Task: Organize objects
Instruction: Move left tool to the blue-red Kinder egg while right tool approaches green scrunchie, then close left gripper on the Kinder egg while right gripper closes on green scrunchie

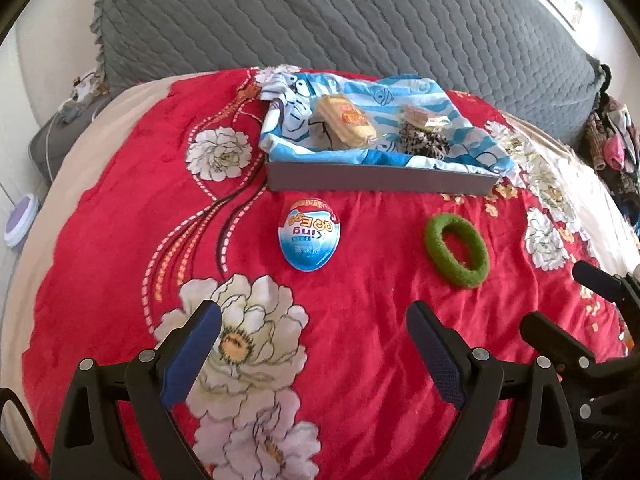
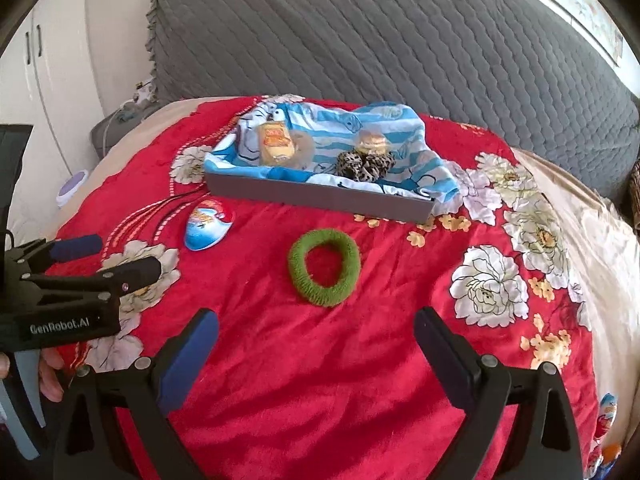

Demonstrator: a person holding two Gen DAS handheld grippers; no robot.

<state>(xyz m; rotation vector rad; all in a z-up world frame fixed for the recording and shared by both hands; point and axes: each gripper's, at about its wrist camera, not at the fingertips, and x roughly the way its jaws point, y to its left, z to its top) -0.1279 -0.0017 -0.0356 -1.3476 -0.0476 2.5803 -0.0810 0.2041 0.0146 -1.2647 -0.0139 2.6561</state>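
Observation:
A blue and white egg-shaped toy pack (image 1: 309, 235) lies on the red floral blanket, ahead of my open left gripper (image 1: 314, 328). It shows in the right wrist view (image 2: 209, 225) too. A green scrunchie (image 1: 457, 250) lies to its right, straight ahead of my open right gripper (image 2: 316, 330) in that view (image 2: 324, 267). Behind both stands a grey tray (image 1: 380, 179) lined with a blue striped cloth; it holds a wrapped yellow snack (image 1: 346, 121), a second small snack (image 1: 424, 117) and a leopard-print scrunchie (image 1: 424, 140). Both grippers are empty.
A grey quilted headboard cushion (image 1: 320, 20) rises behind the tray. The bed's left edge drops to a floor with a purple-topped round object (image 1: 22, 220). Clothes (image 1: 612, 140) pile at the far right. More egg packs (image 2: 606, 420) lie at the bed's right edge.

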